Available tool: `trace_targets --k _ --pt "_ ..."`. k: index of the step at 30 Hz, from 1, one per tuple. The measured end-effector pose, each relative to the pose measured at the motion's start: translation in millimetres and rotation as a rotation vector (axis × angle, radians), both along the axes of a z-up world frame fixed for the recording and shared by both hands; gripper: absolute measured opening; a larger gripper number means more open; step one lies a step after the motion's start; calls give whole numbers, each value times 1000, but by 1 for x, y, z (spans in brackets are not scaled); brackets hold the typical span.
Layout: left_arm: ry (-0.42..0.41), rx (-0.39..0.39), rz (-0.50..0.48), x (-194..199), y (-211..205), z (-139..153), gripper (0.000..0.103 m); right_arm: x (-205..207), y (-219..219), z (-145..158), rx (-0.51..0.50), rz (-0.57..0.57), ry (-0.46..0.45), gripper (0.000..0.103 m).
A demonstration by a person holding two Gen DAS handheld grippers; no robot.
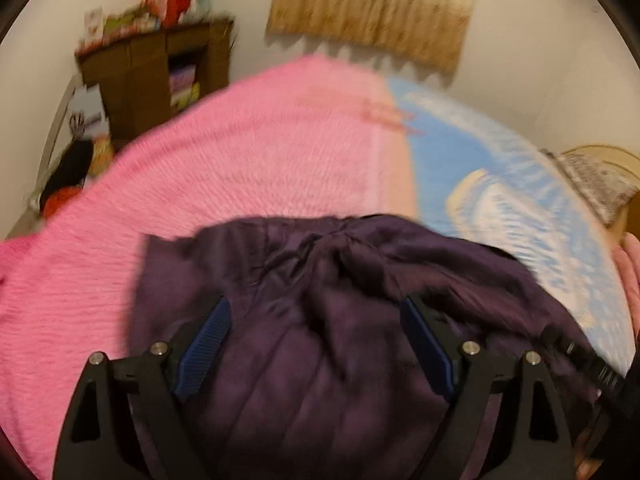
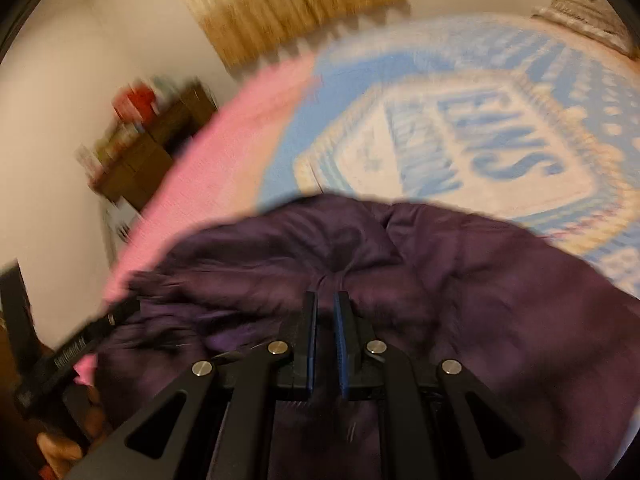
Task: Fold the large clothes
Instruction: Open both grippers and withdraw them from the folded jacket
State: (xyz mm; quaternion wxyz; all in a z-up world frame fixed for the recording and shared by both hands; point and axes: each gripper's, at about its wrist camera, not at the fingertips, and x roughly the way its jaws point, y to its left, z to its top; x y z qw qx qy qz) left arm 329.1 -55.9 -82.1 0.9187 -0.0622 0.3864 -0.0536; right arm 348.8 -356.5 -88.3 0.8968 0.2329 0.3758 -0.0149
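Note:
A dark purple jacket (image 1: 320, 360) with a furry trim lies bunched on the bed. In the left wrist view my left gripper (image 1: 316, 304) hovers over it with its jaws wide apart; the blue pads (image 1: 208, 340) touch no cloth. In the right wrist view my right gripper (image 2: 325, 296) is shut on a pinch of the purple jacket (image 2: 480, 280), and the folds gather to a point at its fingertips. The left gripper's black finger (image 2: 100, 332) shows at the left edge there. The views are motion-blurred.
The bed carries a pink cover (image 1: 240, 160) and a blue and white blanket with lettering (image 2: 440, 140). A brown shelf (image 1: 152, 72) with boxes stands against the wall at the left. A straw mat (image 1: 372, 8) hangs behind the bed. A pillow (image 1: 592, 184) lies at the right.

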Motion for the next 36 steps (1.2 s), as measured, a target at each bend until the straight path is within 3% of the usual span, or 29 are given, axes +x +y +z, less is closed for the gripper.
trace_targets --k 3,6,8,9,13,17,22,27,36 --pt "-100 4 -31 -65 26 20 103 -70 5 35 33 25 -127 12" --pt "-132 -41 -74 -121 59 19 103 -132 14 55 -3 28 -171 36" --pt "-139 -23 -61 -152 75 13 103 -178 21 66 -46 23 -213 60" --pt "-140 -23 -46 -167 85 9 103 -199 22 71 -67 13 -235 62" --pt "-115 -55 -17 -211 120 -6 103 -268 37 83 -166 10 -287 62" --pt "-170 31 -20 -241 131 2 103 -316 48 79 -215 -23 -290 62" --pt "-255 116 -80 -277 135 8 103 -349 54 78 -183 -46 -297 62" --pt "-236 27 -79 -292 151 2 103 -374 64 96 -166 -20 -351 62" --pt "-267 62 -113 -332 153 -7 103 -418 75 113 -184 -26 -390 62"
